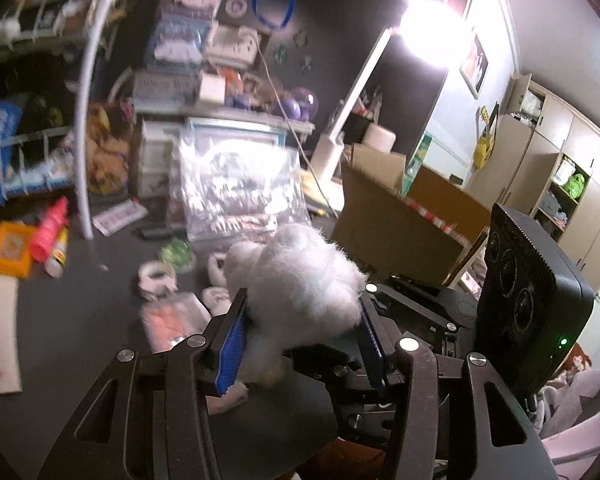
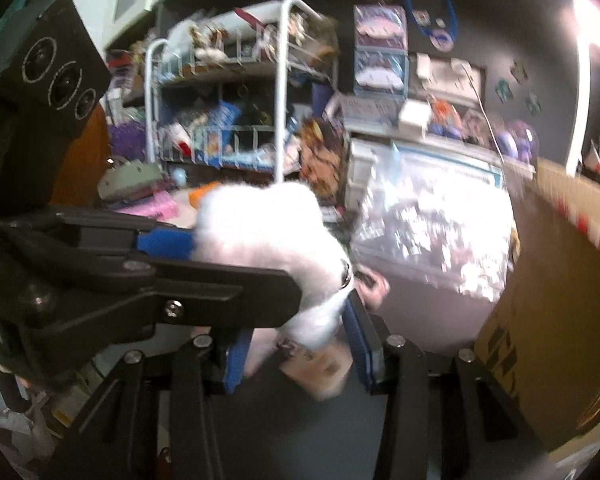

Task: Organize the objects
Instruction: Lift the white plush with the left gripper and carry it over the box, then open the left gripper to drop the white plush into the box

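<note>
**White fluffy toy gripped from both sides above the dark desk**

White fur fills the left gripper: its blue-padded fingers press in on both flanks of a fluffy white plush toy, held above the dark desk. In the right wrist view the right gripper has its blue pads set wider, with the lower part of the same plush toy between them; blur hides whether they actually pinch it. The left gripper's black arm crosses that view and meets the toy from the left.

Beyond the toy, small pale plush pieces and a green trinket lie on the desk before a shiny plastic-wrapped box. A cardboard box stands just right; a pink bottle and orange pack lie far left, near a white wire rack.
</note>
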### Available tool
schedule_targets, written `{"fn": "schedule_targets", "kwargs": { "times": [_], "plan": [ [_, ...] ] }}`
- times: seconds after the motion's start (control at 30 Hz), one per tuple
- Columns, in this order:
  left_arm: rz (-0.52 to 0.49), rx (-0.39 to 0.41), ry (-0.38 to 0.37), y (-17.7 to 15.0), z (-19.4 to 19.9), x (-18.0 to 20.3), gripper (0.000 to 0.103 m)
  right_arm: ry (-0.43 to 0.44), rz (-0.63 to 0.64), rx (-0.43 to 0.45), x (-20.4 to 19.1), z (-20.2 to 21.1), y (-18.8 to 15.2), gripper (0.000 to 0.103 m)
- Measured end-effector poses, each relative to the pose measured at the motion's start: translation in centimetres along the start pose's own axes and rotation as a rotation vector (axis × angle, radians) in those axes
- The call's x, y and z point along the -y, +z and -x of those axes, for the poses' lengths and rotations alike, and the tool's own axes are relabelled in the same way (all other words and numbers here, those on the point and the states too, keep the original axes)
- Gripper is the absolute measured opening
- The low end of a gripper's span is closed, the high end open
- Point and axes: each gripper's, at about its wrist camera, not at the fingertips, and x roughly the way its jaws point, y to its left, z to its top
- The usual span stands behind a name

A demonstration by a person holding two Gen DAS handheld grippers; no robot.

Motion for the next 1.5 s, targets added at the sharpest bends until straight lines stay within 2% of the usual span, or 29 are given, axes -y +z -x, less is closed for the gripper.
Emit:
{"fn": "schedule_targets", "kwargs": {
  "times": [0.17,0.4,0.57,0.77,0.97,1.23,1.5],
  "plan": [
    [-0.026,0.054,0.024,2.1,3.1,0.7,0.046,0.030,0.046,0.065,-0.9,1.5,2.8,0.040],
    [-0.139,0.111,0.066,6.4,6.0,4.5,0.046,0.067,0.068,0.171,-0.4,4.8,7.1,0.040],
    [-0.201,0.120,0.045,9.1,5.7,7.6,0.046,0.037,0.078,0.245,1.5,7.8,9.0,0.040],
    [-0.235,0.102,-0.021,11.5,3.1,11.1,0.046,-0.030,0.068,0.288,5.1,10.7,9.1,0.040],
    [-0.270,0.052,-0.081,13.1,-1.2,14.8,0.046,-0.093,0.029,0.295,9.4,12.9,8.0,0.040],
    [-0.299,-0.018,-0.135,13.9,-5.8,17.5,0.046,-0.150,-0.051,0.276,14.4,14.2,5.8,0.040],
    [-0.271,-0.093,-0.142,12.9,-9.0,16.8,0.046,-0.159,-0.067,0.160,16.4,12.5,4.5,0.041]
  ]
}}
